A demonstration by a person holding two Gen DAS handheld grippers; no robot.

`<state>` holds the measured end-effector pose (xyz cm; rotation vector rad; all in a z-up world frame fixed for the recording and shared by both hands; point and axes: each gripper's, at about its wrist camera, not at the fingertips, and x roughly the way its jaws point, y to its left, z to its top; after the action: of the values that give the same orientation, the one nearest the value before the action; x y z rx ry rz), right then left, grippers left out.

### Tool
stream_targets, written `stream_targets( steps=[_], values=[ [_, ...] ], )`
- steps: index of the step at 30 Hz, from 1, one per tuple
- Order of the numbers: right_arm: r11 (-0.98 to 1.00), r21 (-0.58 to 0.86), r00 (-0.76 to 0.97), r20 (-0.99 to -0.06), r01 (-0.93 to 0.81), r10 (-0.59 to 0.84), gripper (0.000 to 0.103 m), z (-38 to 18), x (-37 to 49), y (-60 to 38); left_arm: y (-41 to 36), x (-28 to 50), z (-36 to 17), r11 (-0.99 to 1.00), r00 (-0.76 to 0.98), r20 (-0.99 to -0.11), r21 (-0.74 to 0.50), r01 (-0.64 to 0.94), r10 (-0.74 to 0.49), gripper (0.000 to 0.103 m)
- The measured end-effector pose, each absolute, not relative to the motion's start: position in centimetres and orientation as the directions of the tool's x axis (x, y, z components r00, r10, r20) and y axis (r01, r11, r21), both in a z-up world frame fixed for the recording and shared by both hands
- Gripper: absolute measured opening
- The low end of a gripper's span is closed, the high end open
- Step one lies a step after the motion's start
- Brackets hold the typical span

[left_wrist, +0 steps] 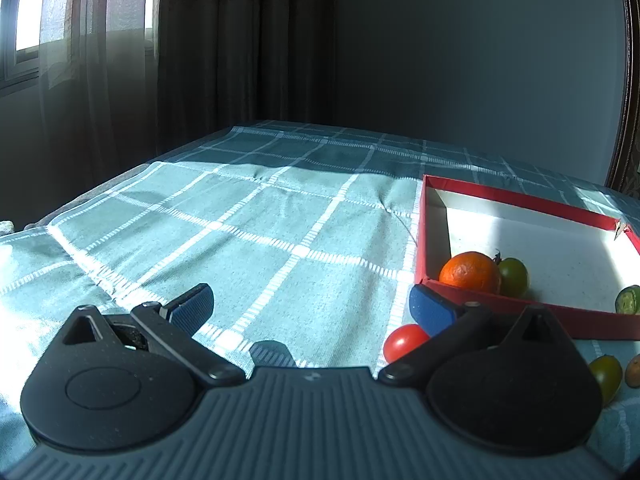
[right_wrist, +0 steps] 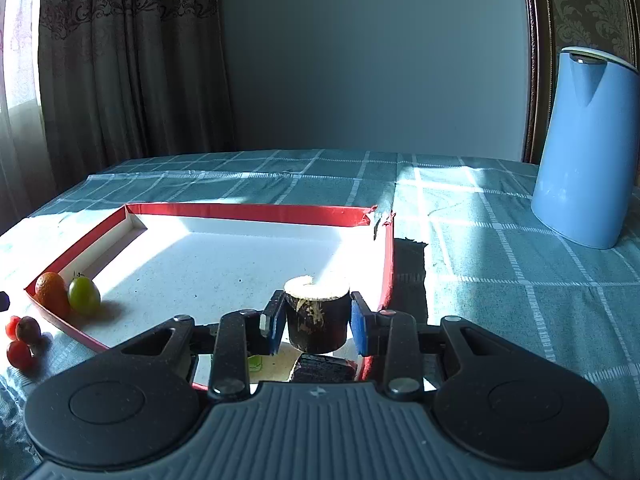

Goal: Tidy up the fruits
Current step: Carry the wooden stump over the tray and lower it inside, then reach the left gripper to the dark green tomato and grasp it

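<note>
A shallow red box [right_wrist: 248,214] with a white floor lies on the checked cloth. My right gripper [right_wrist: 318,330] is shut on a dark cylindrical chunk [right_wrist: 316,316] with a pale cut top, held just above the box's near right corner. Below it sits a dark shape [right_wrist: 324,368], shadow or another piece, I cannot tell which. An orange [right_wrist: 50,290] and a green grape [right_wrist: 84,296] rest in the box's left corner. My left gripper [left_wrist: 312,308] stands open over the cloth, left of the box [left_wrist: 520,198]. Its right finger is next to a red tomato [left_wrist: 404,342].
Outside the box lie red tomatoes [right_wrist: 18,354], a purple grape [right_wrist: 28,330], a green tomato [left_wrist: 606,372] and a brown fruit [left_wrist: 634,370]. A green cut piece [left_wrist: 628,300] lies inside by the near wall. A blue jug [right_wrist: 588,148] stands far right. Curtains hang beyond the table's far-left edge.
</note>
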<state>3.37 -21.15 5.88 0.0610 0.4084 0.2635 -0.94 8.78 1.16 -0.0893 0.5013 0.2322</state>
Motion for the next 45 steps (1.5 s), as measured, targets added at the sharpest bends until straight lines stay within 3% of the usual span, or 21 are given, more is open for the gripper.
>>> stream_targets(
  steps=[12,25,30,33,35,40,42,45],
  values=[
    [0.966,0.126,0.876,-0.41,-0.224,0.256,0.033,5.1,4.6,-21.3,8.8,-0.9,1.0,0.97,0.849,-0.49,-0.032,-0.242,0.196,0.103],
    [0.961,0.184,0.895,-0.362,-0.207,0.262,0.034,5.4,3.2,-22.4,8.9,-0.9,1.0,0.969,0.849,-0.492,-0.038,-0.243,0.194,0.103],
    [0.955,0.25,0.944,-0.242,-0.161,0.222,0.068,6.9,-1.2,-24.4,8.9,-0.9,1.0,0.969,0.849,-0.493,-0.045,-0.243,0.19,0.103],
    [0.944,0.293,0.952,-0.213,-0.153,0.22,0.076,6.4,-3.9,-25.5,8.9,-0.9,1.0,0.969,0.849,-0.492,-0.046,-0.244,0.191,0.103],
    [0.939,0.306,0.935,-0.261,-0.154,0.239,0.084,5.3,-4.9,-25.8,8.9,-1.0,1.0,0.968,0.849,-0.492,-0.047,-0.246,0.192,0.103],
    [0.96,0.25,0.889,-0.402,-0.124,0.22,0.086,3.1,-5.4,-25.1,9.1,-1.3,1.2,0.964,0.856,-0.477,-0.059,-0.258,0.2,0.103],
    [0.964,0.247,0.873,-0.444,-0.096,0.2,0.102,2.9,-4.8,-25.0,9.3,-1.5,1.3,0.966,0.862,-0.476,-0.083,-0.244,0.177,0.103],
    [0.983,0.169,0.846,-0.513,-0.065,0.144,0.103,2.4,-4.1,-23.8,8.7,-2.2,1.7,0.969,0.876,-0.447,-0.072,-0.238,0.182,0.103]
  ],
)
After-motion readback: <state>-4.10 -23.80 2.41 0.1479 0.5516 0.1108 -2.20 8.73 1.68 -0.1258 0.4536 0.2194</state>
